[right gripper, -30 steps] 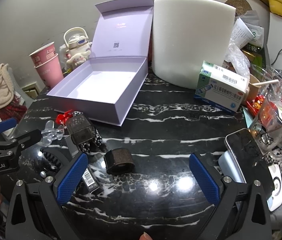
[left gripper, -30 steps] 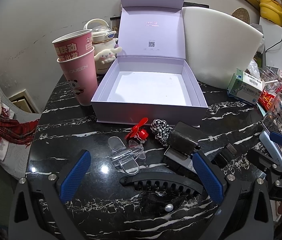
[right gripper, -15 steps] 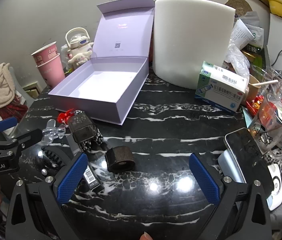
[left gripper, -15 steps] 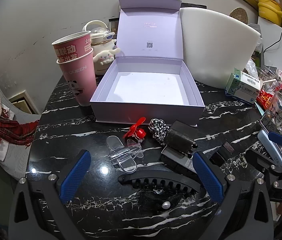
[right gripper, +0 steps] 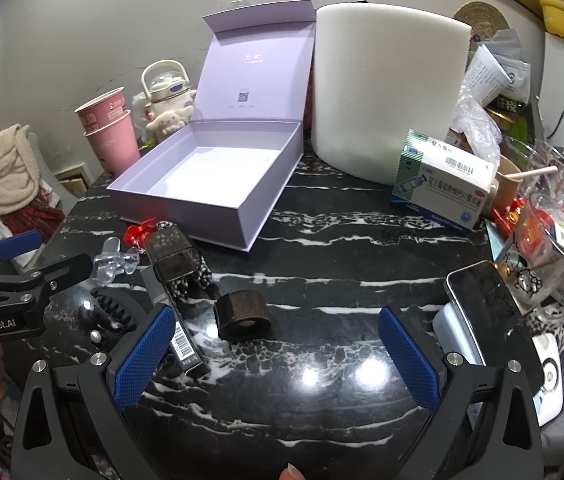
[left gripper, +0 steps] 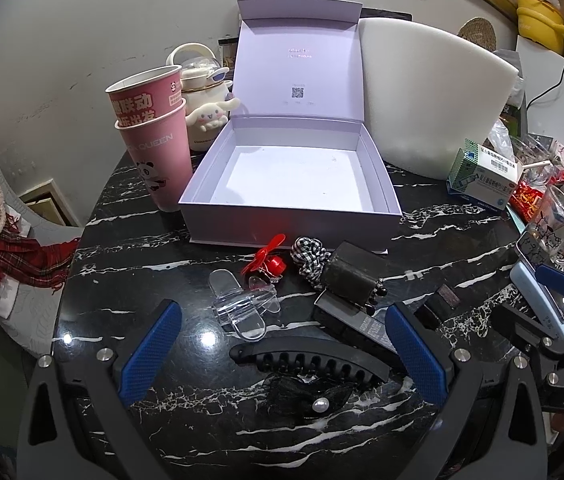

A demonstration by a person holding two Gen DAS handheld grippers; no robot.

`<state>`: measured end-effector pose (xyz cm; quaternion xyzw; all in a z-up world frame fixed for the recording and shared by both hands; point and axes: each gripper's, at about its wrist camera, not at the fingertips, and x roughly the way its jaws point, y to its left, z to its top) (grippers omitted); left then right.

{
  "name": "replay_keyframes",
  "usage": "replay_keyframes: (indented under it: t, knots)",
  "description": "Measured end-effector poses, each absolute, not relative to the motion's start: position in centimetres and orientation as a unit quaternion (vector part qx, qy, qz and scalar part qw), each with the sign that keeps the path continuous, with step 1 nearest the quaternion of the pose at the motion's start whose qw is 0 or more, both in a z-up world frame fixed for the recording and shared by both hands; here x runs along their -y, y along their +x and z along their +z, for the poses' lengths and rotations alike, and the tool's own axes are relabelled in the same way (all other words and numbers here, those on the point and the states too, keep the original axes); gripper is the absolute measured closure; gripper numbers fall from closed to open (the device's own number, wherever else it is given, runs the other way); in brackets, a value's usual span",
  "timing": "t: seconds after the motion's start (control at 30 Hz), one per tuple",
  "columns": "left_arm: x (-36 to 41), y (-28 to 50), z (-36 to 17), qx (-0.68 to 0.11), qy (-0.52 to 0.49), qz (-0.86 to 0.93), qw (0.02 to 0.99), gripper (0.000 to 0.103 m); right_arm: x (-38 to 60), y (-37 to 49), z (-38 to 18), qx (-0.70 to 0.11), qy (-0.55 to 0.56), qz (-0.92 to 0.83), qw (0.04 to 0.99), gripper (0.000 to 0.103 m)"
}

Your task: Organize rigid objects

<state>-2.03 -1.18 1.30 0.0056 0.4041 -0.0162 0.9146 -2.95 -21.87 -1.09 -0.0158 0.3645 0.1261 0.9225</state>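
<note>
2 grippers wide apart, nothing picked yet: the lavender box is empty.

Left wrist view: the left gripper (left gripper: pixel 282 354) has its fingers spread and empty, hovering low over the near edge of the marble table (left gripper: pixel 130 264). Between its blue pads lie a black claw clip (left gripper: pixel 309 362) and a clear hair clip (left gripper: pixel 244 306); a red propeller clip (left gripper: pixel 268 258), checked scrunchie (left gripper: pixel 309 254) and dark square case (left gripper: pixel 351 274) sit just before the lavender box (left gripper: pixel 293 178). I judge the first pick is in hand, likely the claw clip: lower, close, lift to the box.
Right wrist view: the right gripper (right gripper: pixel 278 358), fingers likewise spread and empty, faces a dark ring-shaped block (right gripper: pixel 244 314) beside a barcoded black stick (right gripper: pixel 184 344); it would need to advance and centre.
</note>
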Motion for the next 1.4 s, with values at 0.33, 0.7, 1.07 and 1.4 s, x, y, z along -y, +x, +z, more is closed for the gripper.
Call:
replay_keyframes:
  t: [0.33,0.7,1.07,1.4]
  knots:
    - [2.5,-2.2,0.8,-0.411,-0.01,-0.026,0.911,0.0,23.3,-3.2,-1.9,-0.368,-0.002,0.134,0.92,0.0]
    - [2.5,-2.4,-1.0,-0.432,-0.021,-0.024,0.901,0.0,24.2,-3.0,-3.6,-0.392,0.014,0.15,0.908,0.0]
    - [1.4,-2.6,-3.5,-0.462,-0.041,-0.026,0.886,0.0,23.7,-2.8,-5.6,-0.416,0.015,0.168,0.894,0.0]
    - [1.2,-3.3,-5.6,-0.479,-0.049,-0.059,0.874,0.0,22.5,-2.3,-7.0,-0.43,0.017,0.194,0.882,0.0]
